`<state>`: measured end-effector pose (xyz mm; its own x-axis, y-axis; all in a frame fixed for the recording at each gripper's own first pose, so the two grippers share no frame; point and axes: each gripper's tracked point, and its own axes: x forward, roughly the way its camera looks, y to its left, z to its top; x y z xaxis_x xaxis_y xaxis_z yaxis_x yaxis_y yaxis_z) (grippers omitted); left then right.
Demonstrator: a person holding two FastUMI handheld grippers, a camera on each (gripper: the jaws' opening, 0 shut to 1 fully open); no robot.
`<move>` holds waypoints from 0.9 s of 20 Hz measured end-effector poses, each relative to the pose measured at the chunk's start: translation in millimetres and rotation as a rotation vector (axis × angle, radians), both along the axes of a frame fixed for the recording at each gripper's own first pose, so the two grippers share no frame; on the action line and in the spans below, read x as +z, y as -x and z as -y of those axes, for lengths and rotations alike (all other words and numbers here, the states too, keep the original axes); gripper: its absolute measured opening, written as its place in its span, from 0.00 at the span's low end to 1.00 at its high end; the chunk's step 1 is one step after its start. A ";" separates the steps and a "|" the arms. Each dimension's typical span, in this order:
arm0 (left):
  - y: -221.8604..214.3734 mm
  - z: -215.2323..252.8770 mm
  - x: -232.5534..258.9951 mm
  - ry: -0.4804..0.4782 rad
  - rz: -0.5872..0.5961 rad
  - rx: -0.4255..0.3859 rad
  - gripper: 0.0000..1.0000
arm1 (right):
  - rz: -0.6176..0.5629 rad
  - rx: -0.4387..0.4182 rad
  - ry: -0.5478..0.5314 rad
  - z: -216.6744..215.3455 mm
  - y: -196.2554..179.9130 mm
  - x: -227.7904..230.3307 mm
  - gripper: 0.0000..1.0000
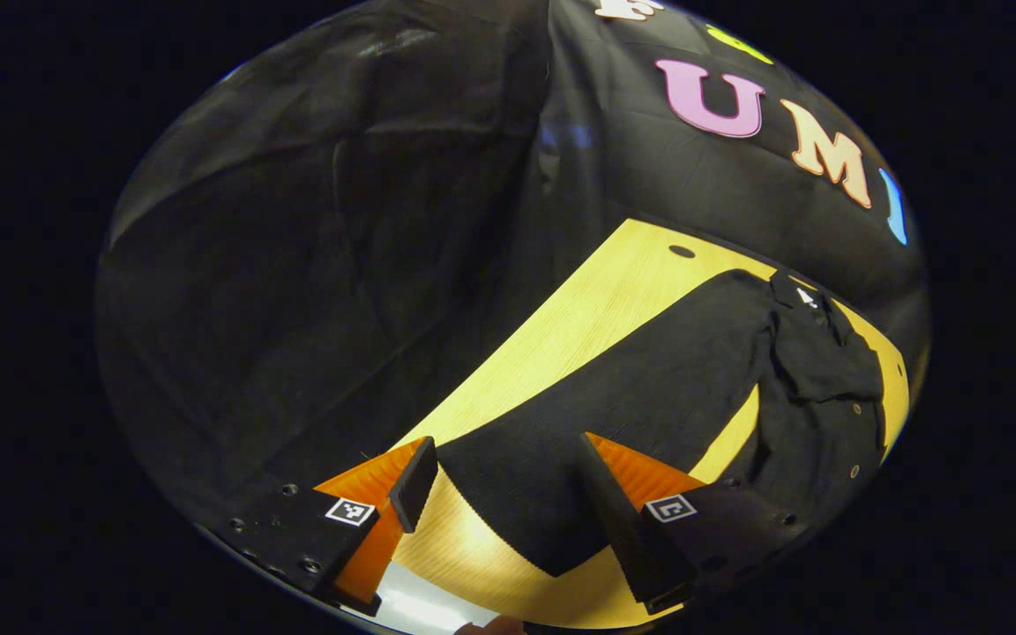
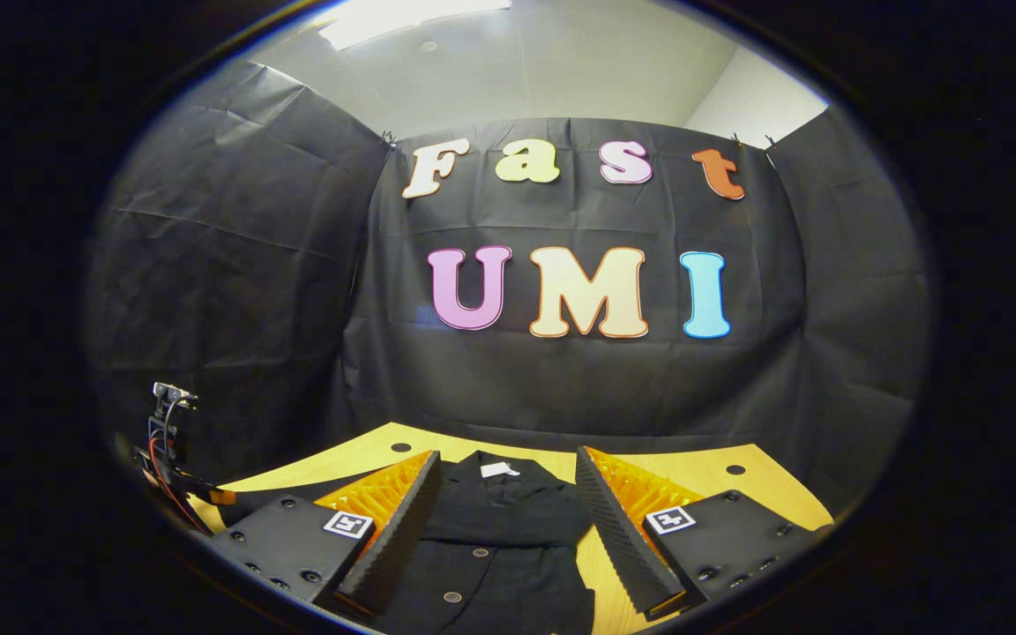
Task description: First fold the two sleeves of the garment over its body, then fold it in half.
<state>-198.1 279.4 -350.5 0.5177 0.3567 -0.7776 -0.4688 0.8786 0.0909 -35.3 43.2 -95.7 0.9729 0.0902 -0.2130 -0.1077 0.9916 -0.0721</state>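
Black garment (image 1: 649, 388) flat on bench (image 1: 561, 326), left sleeve (image 1: 517, 476) spread between spread-open left gripper (image 1: 508, 485), right gripper (image 2: 508, 503) likewise open above collar; soft, limp, pinch at cuff.

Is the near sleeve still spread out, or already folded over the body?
Spread out. In the left gripper view the sleeve lies flat on the table, stretching away from the shirt body.
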 end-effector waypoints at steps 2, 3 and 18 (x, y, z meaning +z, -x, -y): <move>7.5 1.9 -13.8 0.012 -0.030 0.006 0.95 | -0.006 0.003 0.008 0.2 1.2 -1.9 0.95; 11.7 2.6 -21.0 0.019 -0.049 0.006 0.95 | -0.005 0.002 0.010 0.3 0.8 -1.2 0.96; 1.5 37.9 -23.3 0.091 -0.021 -0.139 0.00 | 0.015 0.017 0.005 -3.3 12.3 5.1 0.96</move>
